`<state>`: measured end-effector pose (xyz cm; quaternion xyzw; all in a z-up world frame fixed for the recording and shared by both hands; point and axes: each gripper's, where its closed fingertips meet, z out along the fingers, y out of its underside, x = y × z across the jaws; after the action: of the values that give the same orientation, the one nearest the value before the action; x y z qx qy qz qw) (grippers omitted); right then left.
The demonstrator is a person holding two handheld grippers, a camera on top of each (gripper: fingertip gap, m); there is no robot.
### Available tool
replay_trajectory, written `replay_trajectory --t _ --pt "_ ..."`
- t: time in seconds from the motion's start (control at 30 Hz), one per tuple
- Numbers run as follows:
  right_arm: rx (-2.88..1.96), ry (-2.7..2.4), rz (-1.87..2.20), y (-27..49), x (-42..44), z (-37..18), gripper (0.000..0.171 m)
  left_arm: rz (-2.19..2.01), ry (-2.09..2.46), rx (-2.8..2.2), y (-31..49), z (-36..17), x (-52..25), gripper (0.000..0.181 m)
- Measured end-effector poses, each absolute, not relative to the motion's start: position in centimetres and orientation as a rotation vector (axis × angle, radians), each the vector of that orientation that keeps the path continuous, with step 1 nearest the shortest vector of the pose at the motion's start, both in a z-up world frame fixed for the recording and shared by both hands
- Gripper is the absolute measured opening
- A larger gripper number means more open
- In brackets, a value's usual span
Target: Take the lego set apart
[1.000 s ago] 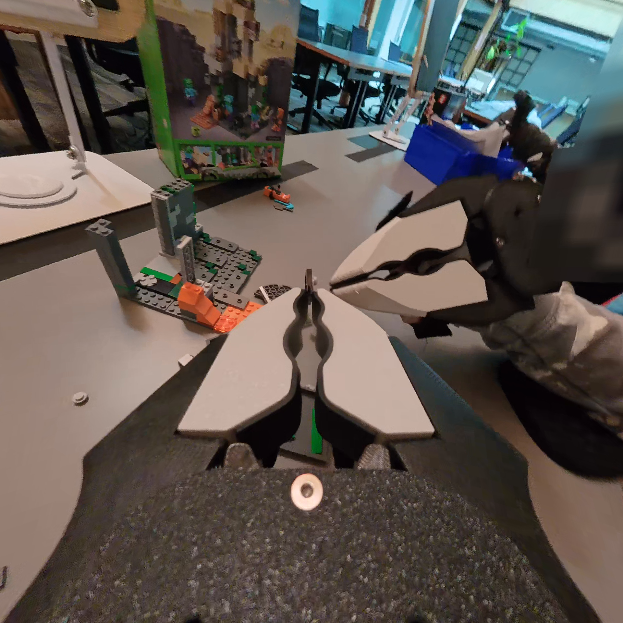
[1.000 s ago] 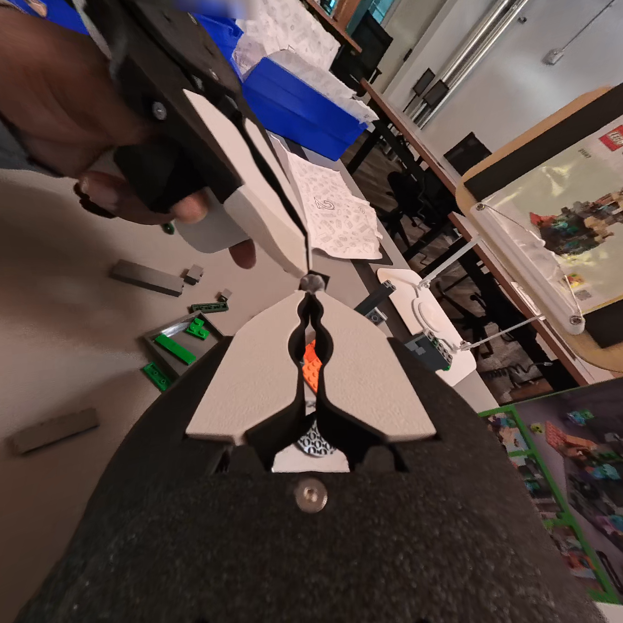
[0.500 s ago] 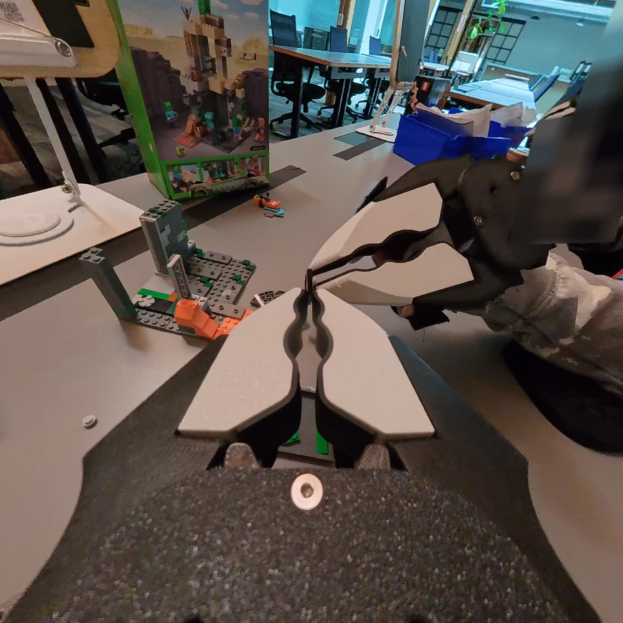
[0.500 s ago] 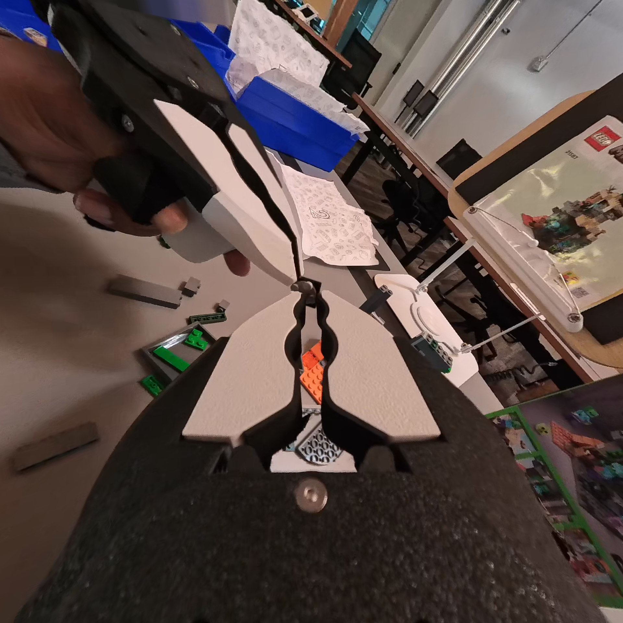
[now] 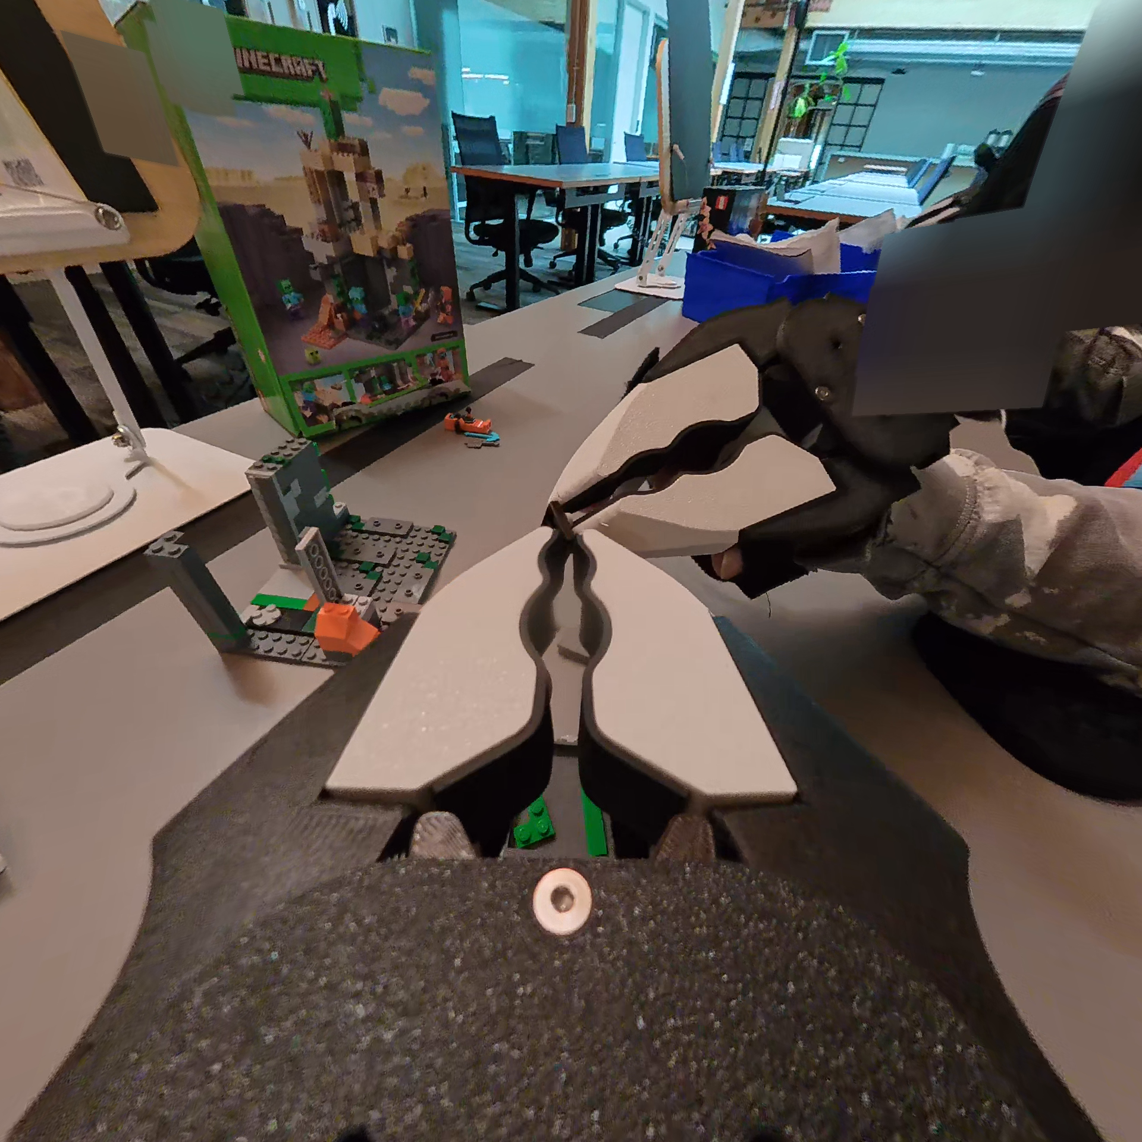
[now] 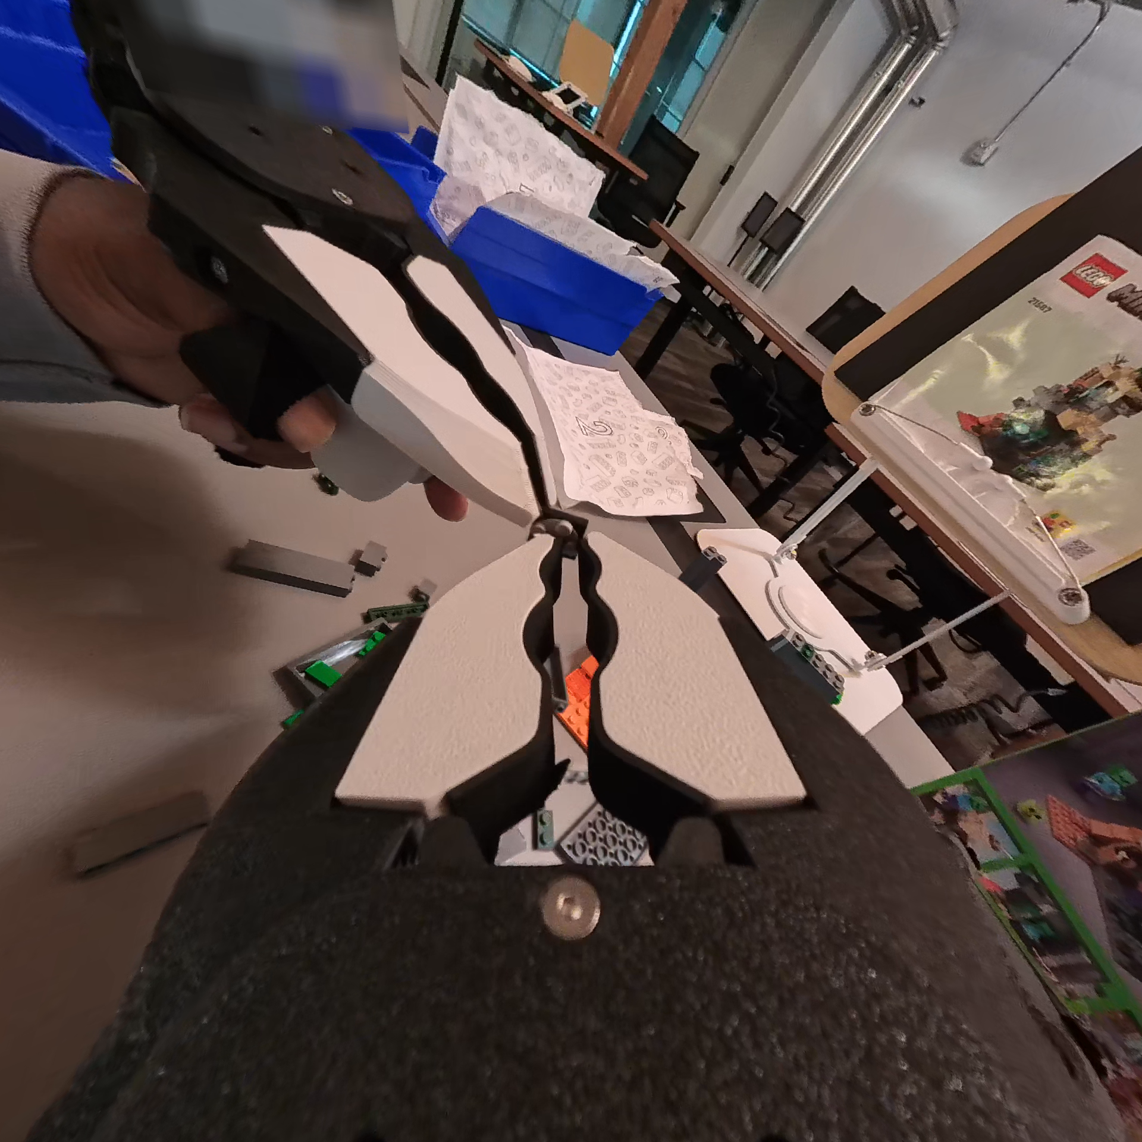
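While the half-stripped lego build [image 5: 334, 581] is sitting on the left of the counter [image 5: 123, 741], with a grey pillar [image 5: 191, 593], a mottled wall block [image 5: 290, 494] and an orange brick [image 5: 340, 627] standing on its dark baseplates, both tools are meeting in mid-air to its right. The left tool [image 5: 563, 544] is pinching together on a small dark piece [image 5: 563, 530], and the right tool [image 5: 559, 513], coming in from the far right, is gripping the same piece from above, so the two look to be pulling a tiny stack apart. In the right wrist view the piece [image 6: 556, 530] is sitting exactly where the two sets of tips are touching.

Judging by what is lying loose, the job is well under way but not finished: grey bars [image 6: 290, 568], green plates [image 6: 321, 670] and a studded grey plate [image 6: 602, 840] are lying scattered near the person, while the base, pillar and wall are remaining joined. A small orange figure [image 5: 469, 425] is lying far back beside the picture box [image 5: 334, 247], and a blue bin [image 5: 760, 284] is standing at the far right.
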<state>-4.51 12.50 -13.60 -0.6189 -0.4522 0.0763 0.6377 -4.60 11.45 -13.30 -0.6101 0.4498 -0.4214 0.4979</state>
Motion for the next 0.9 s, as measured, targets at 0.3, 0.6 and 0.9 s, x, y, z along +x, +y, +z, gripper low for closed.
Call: replay_trajectory --t 0.3,0.6,0.9 --pt "-1.399 -1.038 0.243 11.8 -4.7 -13.1 0.0 -1.044 1.065 -1.462 11.4 -12.8 -4.6 0.003" --pt "-1.41 -0.979 0.251 12.3 -4.2 -12.8 0.0 -1.029 1.022 -1.486 12.2 -12.8 -5.1 0.003" --pt "-1.407 -0.994 0.267 12.1 -4.6 -13.0 0.01 -1.03 1.069 -1.424 11.4 -12.4 -4.9 0.003"
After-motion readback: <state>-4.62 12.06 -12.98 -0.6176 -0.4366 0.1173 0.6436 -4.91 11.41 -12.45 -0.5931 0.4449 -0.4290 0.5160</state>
